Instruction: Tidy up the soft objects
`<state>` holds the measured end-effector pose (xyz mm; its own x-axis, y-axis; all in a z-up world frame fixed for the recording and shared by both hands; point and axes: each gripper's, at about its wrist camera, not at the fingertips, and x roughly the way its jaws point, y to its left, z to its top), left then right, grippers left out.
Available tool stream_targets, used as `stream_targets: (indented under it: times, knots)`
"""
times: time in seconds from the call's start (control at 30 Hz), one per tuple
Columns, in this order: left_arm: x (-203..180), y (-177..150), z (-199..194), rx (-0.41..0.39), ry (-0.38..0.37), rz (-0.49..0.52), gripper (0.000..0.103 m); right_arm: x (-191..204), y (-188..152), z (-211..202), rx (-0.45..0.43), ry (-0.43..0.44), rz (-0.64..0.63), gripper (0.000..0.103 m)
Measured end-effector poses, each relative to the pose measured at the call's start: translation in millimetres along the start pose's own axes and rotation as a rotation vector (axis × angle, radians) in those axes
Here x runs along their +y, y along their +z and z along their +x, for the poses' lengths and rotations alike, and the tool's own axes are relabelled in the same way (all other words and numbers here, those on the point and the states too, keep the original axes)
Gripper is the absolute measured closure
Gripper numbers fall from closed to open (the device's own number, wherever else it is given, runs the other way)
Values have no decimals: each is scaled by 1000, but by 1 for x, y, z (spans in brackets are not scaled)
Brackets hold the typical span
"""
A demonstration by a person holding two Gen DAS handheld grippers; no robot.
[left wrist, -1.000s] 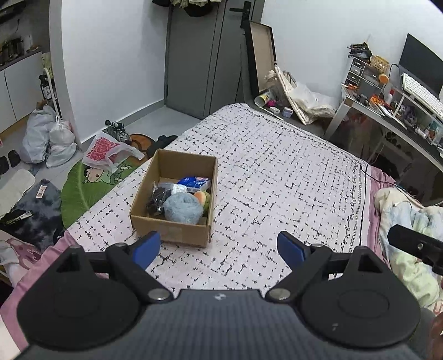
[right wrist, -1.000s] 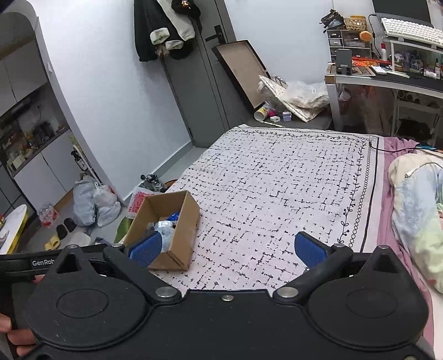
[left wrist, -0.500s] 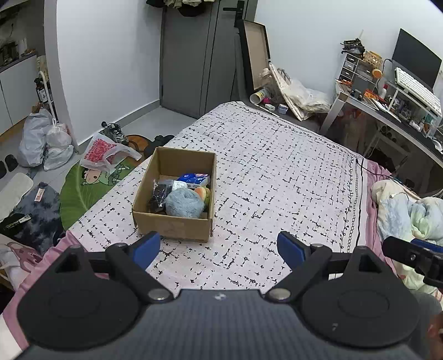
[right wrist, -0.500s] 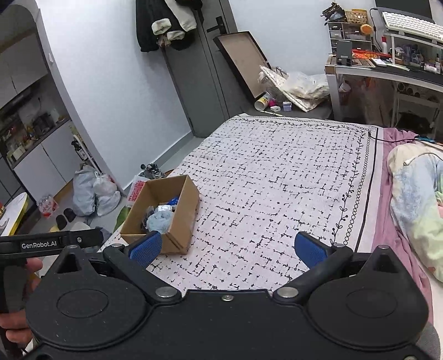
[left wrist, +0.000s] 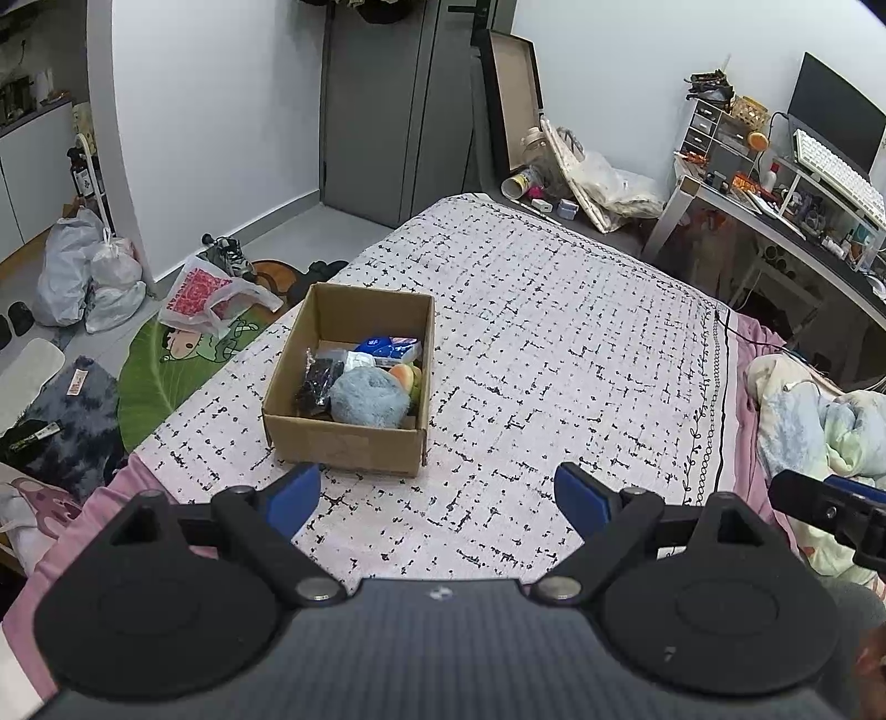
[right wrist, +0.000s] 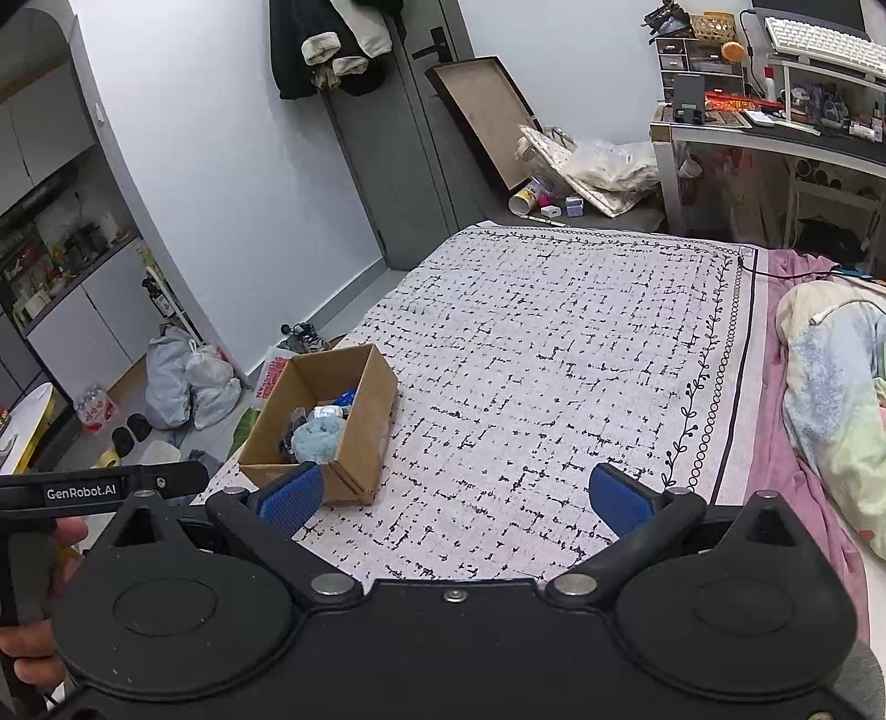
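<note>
Blue pads tip both of your tools. Your left gripper (left wrist: 437, 493) stands wide apart with nothing between the pads, and your right gripper (right wrist: 457, 495) is spread just as wide, also empty. Both hover over the near end of the patterned bedspread (left wrist: 554, 332).

Just beyond the left gripper's left pad sits the cardboard box (left wrist: 343, 443), open at the top, near the bed's left edge. Inside it, nearest you, lies a fluffy light-blue soft item (left wrist: 368, 396). A dark bundle in clear wrap (left wrist: 318, 376) lies to its left, an orange and green plush piece (left wrist: 407, 376) to its right, and a blue and white packet (left wrist: 387, 349) lies behind them. None of these touches either gripper.

Your left view looks straight down into the box, so you see all its contents; it also catches the tip of the right tool at the far right edge. Your right view sees the box from the side, with only the light-blue item and bits behind it showing, plus your left hand (right wrist: 33, 659) on its handle. It alone shows the clothes hanging on the door (right wrist: 332, 50).

Rumpled pale bedding (right wrist: 836, 399) lies to the right.
</note>
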<state>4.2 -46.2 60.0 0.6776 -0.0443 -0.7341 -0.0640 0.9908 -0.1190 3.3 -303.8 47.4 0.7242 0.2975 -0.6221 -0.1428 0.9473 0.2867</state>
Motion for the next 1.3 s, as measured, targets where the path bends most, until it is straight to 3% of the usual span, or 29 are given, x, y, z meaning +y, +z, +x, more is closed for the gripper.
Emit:
stream_targets:
  times: [0.37,1.3]
  knots:
    - [-1,-2,4,5,-4,-2,13,-1,-1,0,4,23,-2,0]
    - [-6,-6,4,13,-14,-1,13,1,-6,6,14,-19,-21,0]
